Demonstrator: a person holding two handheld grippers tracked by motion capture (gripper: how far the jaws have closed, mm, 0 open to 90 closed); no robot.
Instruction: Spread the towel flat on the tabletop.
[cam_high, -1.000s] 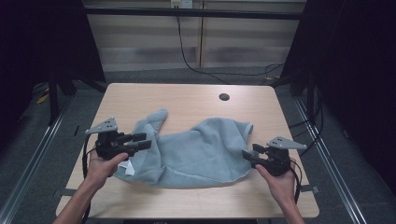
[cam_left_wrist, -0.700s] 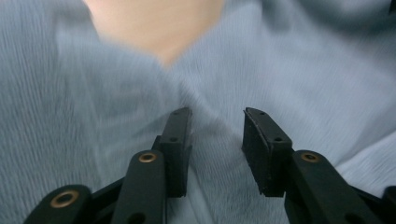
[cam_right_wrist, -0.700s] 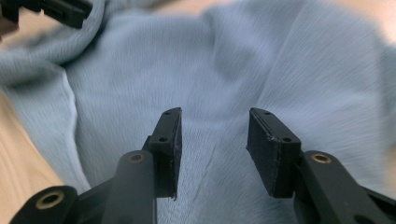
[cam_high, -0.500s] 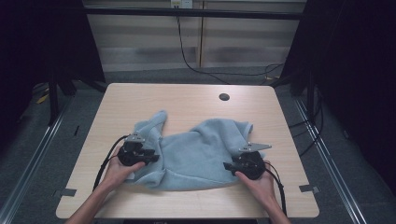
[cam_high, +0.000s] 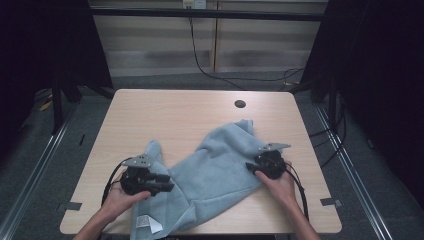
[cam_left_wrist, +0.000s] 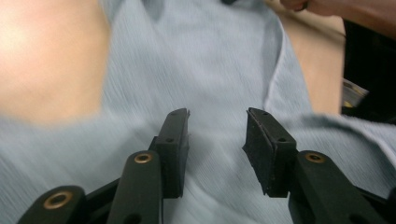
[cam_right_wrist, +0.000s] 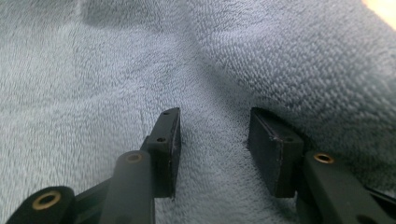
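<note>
A light blue towel (cam_high: 220, 165) lies crumpled across the front half of the wooden table (cam_high: 175, 115), with a white label (cam_high: 145, 222) at its front corner. My left gripper (cam_high: 169, 184) lies low on the towel's left part and points right. In the left gripper view my left gripper (cam_left_wrist: 217, 116) has its jaws apart over the towel (cam_left_wrist: 210, 56); they have just been opening, with nothing pinched. My right gripper (cam_high: 250, 168) rests at the towel's right edge and points left. In the right gripper view my right gripper (cam_right_wrist: 215, 121) presses into the towel's pile (cam_right_wrist: 116, 70); its jaws have been closing, with cloth between the separated pads.
A round cable hole (cam_high: 240, 104) sits near the table's far edge. Bare wood runs across the back of the table. A cable trails from each gripper toward the front edge. Dark frames and floor rails flank the table.
Both hands have come inward and down onto the towel. The towel has been dragged: its left part now trails toward the front edge, and the label corner shows there.
</note>
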